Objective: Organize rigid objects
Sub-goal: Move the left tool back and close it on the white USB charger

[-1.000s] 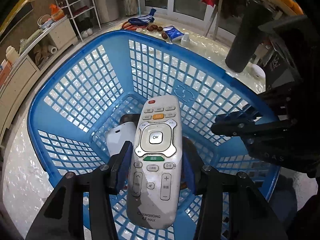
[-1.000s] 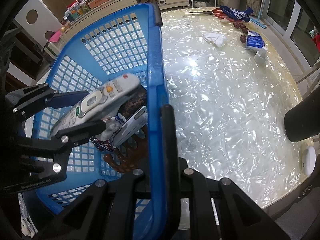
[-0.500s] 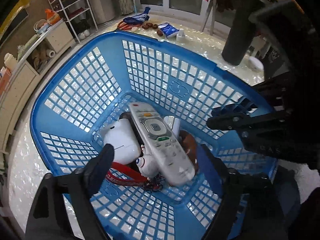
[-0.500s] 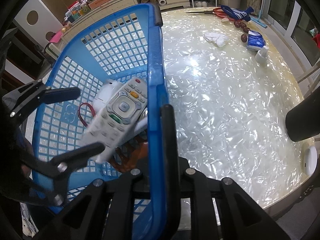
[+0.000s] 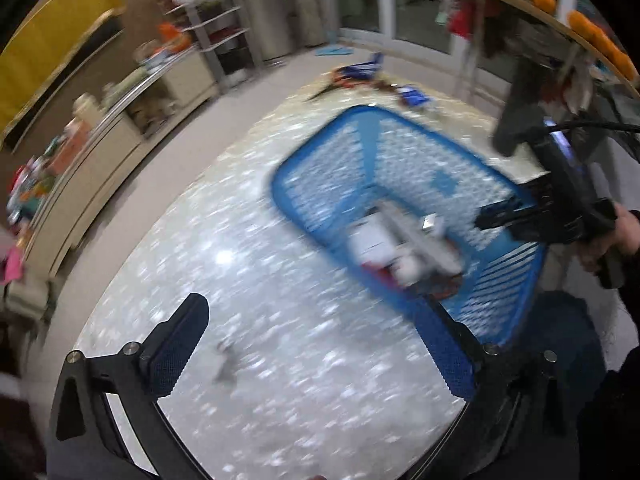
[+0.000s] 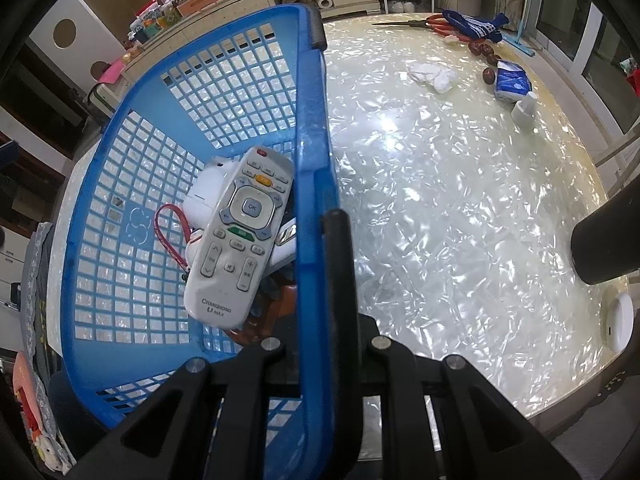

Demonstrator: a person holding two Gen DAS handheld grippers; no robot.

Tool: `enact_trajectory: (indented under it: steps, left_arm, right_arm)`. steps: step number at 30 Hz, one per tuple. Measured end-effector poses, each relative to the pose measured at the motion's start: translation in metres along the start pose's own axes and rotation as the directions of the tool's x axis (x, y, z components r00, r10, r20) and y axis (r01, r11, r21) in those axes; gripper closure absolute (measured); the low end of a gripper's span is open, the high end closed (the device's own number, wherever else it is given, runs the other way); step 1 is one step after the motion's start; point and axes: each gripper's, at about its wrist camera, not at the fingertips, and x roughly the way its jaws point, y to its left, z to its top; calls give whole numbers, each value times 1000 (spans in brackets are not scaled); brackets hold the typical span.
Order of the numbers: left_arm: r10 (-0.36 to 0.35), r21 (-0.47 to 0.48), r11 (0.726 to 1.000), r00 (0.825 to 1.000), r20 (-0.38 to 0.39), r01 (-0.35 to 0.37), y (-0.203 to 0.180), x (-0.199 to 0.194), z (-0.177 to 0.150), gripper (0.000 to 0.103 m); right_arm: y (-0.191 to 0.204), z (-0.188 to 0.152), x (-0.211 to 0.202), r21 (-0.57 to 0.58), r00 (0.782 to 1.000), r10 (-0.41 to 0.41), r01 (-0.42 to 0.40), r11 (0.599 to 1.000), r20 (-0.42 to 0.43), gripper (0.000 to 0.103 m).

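**Remote control lies in the blue basket, right jaws hold the rim**

The white remote control (image 6: 240, 240) lies face up inside the blue basket (image 6: 132, 208), on top of the other things there: a white rounded device (image 6: 206, 196) and a red strap (image 6: 168, 228) beside it. Its bottom end carries the printed words CHANGHONG U-MAX.

The right gripper (image 6: 320, 272) has its jaws closed narrow on the near rim of the basket, with one black finger (image 6: 340, 264) on the outer side of the rim. The basket stands on the pearl-patterned counter (image 6: 440, 200).

The left gripper (image 5: 316, 344) is over the bare counter, to the left of the basket and apart from it; its jaws stand wide and hold nothing. This view is blurred.

At the far end of the counter lie red-handled scissors (image 6: 424, 23), a crumpled white tissue (image 6: 434, 74) and a blue tissue pack (image 6: 512, 86).
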Motion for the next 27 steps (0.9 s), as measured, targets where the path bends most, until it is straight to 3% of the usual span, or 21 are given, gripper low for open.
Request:
enact_trajectory:
  steps: [4,8,12,15,20,27]
  left_arm:
    - [13,-119,993,999,-50,-19,50,8,-28,0]
    - [3,-285,958,993,-116,-36,95,35,-57,0]
    - [-58,-493,869,979,-194,-47,129,79,-82,0]
    - [-69,-588,805,974,-215,-73,139,104,-92,0]
    - [-52,-667,737,974,-219,-110,143,130,-98,0]
    - [-41,-702,701,975,-217,-126,145,147,-95,0]
  right_arm:
    - [-1,0,0,2,1000,-1,1,1000,0,90]
    - [0,-1,0,0,1000,-5,5,1000,-3,90]
    - [0,-1,0,-2,1000,-6,6,1000,-5,90]
    - [1,-1,-1,-7,1000,-8,8,1000,-8,90]
    - [1,1,0,-11,1000,-6,6,1000,-12,90]
    - [0,3,3,-20,1000,-1,1,1000,-16,90]
